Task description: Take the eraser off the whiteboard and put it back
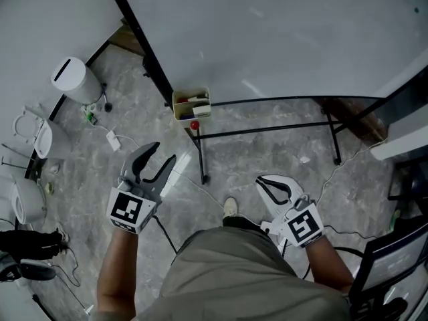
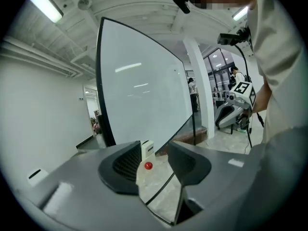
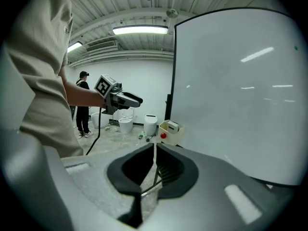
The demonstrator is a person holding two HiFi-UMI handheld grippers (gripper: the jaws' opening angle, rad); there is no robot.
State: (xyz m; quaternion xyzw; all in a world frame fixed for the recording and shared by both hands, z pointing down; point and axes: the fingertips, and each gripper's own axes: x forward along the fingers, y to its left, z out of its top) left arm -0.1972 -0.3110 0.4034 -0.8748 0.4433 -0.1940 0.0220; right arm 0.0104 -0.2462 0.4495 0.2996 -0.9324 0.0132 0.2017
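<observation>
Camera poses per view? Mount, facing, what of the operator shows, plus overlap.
Head view: on the person's head, facing steeply down at floor and whiteboard; shows left gripper, right gripper, forearms, torso.
Left gripper view: on the left gripper, along its open fingers toward the whiteboard; shows torso and right gripper.
Right gripper view: on the right gripper, along its shut fingers toward the whiteboard; shows torso, left arm, left gripper.
Shared: all three see whiteboard and yellow tray.

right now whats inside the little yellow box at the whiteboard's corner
A white block, likely the eraser, sits in the box beside a red pen-like thing. Its floor is hidden.
</observation>
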